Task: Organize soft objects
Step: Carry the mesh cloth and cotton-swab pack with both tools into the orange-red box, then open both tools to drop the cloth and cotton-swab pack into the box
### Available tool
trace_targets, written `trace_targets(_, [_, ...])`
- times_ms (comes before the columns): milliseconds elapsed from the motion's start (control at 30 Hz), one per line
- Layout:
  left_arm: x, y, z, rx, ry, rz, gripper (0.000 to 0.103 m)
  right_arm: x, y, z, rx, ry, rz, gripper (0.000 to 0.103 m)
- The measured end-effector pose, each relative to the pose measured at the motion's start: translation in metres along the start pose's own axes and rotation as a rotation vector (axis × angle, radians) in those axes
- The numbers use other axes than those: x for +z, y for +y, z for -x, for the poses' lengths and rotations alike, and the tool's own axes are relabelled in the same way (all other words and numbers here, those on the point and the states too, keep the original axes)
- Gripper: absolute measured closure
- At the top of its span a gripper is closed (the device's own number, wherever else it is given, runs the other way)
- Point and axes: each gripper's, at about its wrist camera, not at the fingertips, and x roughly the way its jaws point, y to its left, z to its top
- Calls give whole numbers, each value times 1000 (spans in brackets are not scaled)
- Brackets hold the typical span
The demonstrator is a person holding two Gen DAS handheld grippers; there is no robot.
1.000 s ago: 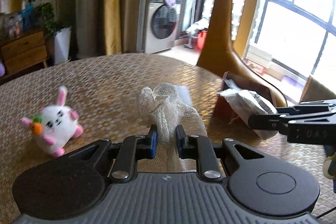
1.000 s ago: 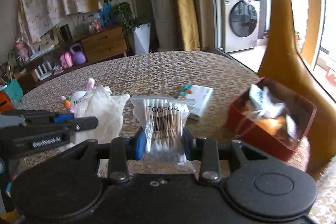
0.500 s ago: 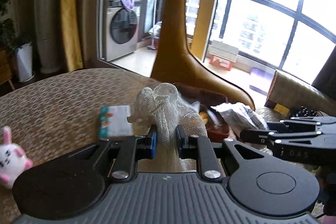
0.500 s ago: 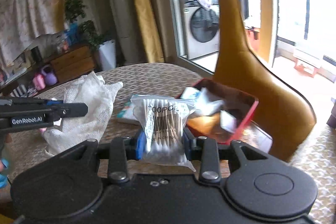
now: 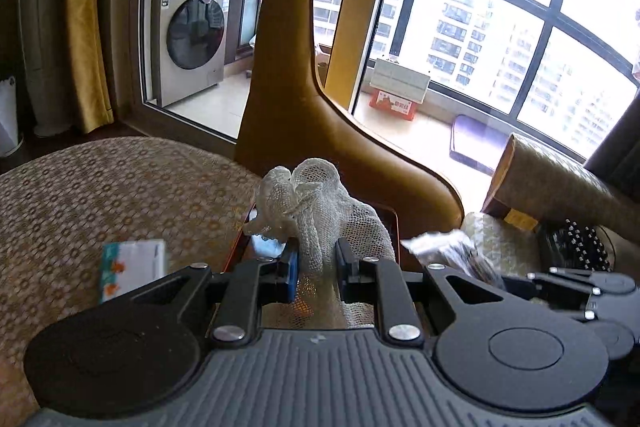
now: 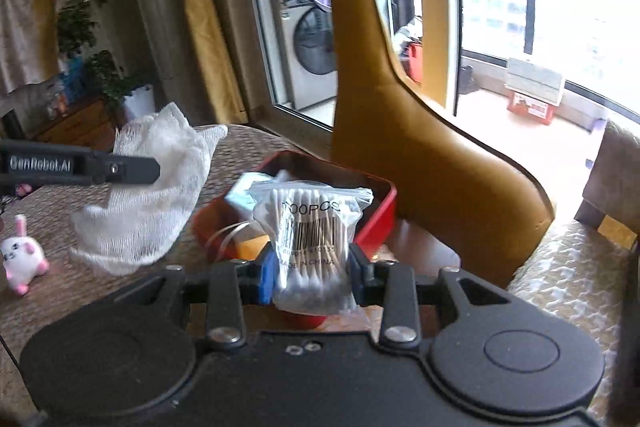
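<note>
Only the right wrist view shows the plush rabbit (image 6: 22, 259) at the lower left edge and the contents of the red box (image 6: 376, 215); only the left wrist view shows the flat tissue pack (image 5: 132, 267) lying on the table (image 5: 100, 195) at centre left. The left gripper (image 5: 316, 267) pinches a bunched white mesh cloth (image 5: 316, 211), its folds rising upright at frame centre over the box's near rim. The right gripper (image 6: 312, 273) is clamped on a clear bag of cotton swabs (image 6: 310, 227), standing upright, swabs vertical, in front of the box.
</note>
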Motion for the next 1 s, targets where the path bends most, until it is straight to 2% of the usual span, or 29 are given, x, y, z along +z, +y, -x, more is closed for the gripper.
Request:
trace_targets(167, [19,2,-39,-42,20,42,85,5,-8,-22,-21,18,-15,68])
trace_targets(533, [23,7,-115,-32,77,44,85,11,1,-73,-46,61,23,68])
trace_targets(767, [18,14,-143,-12,124,48,85,12,3,-106,-73,94,46,67])
trace_targets(1000, [8,23,-152,-1,152,45,85,16,15,-123,-112,97,130,66])
